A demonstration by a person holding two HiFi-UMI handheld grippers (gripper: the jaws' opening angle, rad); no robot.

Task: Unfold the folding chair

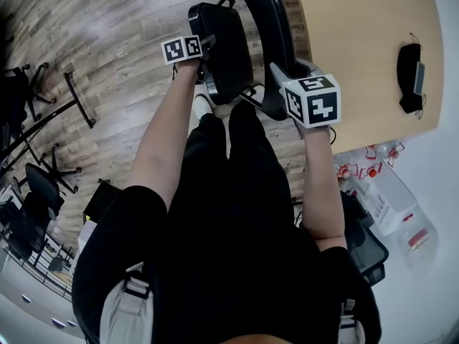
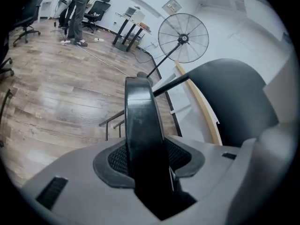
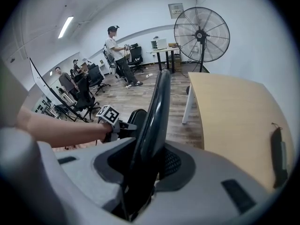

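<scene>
The black folding chair stands on the wood floor in front of me, its seat (image 1: 224, 49) partly swung away from the backrest (image 1: 271, 27). My left gripper (image 1: 206, 46) is shut on the seat's edge (image 2: 140, 125), which runs upright between its jaws in the left gripper view. My right gripper (image 1: 281, 74) is shut on the rim of the backrest (image 3: 157, 107). In the right gripper view the left gripper (image 3: 123, 125) shows beside the seat (image 3: 137, 118). The backrest (image 2: 234, 102) fills the right of the left gripper view.
A light wooden table (image 1: 366, 41) stands close on the chair's right, with a black object (image 1: 410, 77) lying on it. A tall standing fan (image 3: 201, 34) is beyond the table. Office chairs (image 1: 36, 185) stand at the left, and people stand far back (image 3: 117, 55).
</scene>
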